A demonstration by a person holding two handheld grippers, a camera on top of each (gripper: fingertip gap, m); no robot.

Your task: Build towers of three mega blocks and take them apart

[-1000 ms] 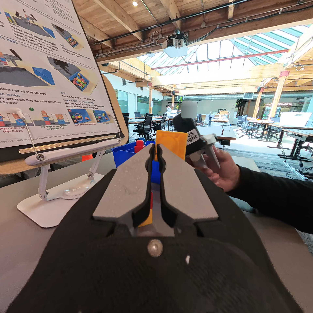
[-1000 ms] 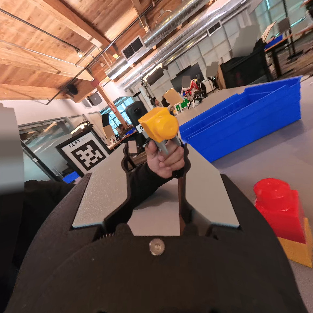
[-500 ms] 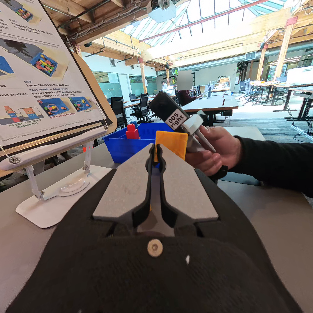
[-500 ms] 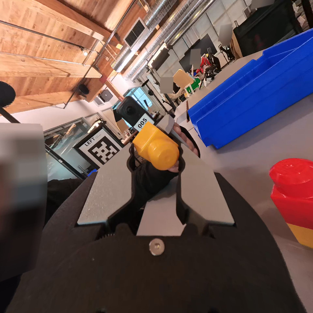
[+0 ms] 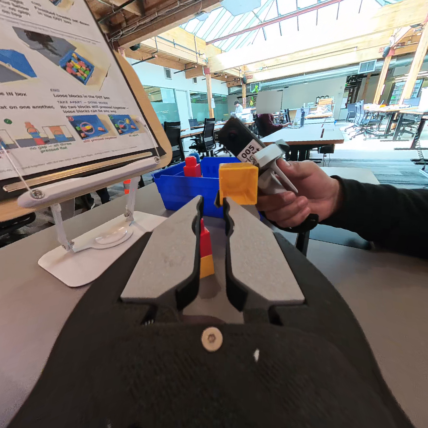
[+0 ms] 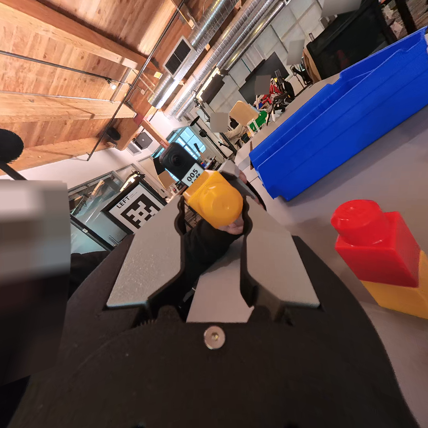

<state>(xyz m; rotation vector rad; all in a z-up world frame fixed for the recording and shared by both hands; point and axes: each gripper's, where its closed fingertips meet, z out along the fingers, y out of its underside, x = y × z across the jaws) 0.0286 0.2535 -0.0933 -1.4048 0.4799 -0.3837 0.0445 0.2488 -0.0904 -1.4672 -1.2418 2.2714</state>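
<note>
Two-thirds built: red plastic block (image 6: 375,250) pressed on yellow plastic block (image 6: 398,298), mid-table (image 5: 347,301), before blue plastic bin (image 5: 185,192) at far edge. Third, orange-yellow single-stud block (image 6: 215,201), airborne, apparently clamped by right gripper (image 6: 213,208); left gripper (image 5: 213,203) narrowly parted, empty. Capping remains.

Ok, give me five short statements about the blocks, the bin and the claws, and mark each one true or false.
1. A red block sits on a yellow base block on the table. True.
2. The blue bin is empty. False: a red piece stands in it.
3. The raised yellow block shows the left wrist view its hollow underside. True.
4. The left claw is shut tight. False: a gap shows between its fingers.
5. The instruction sheet lies flat. False: it leans on a white stand.
</note>
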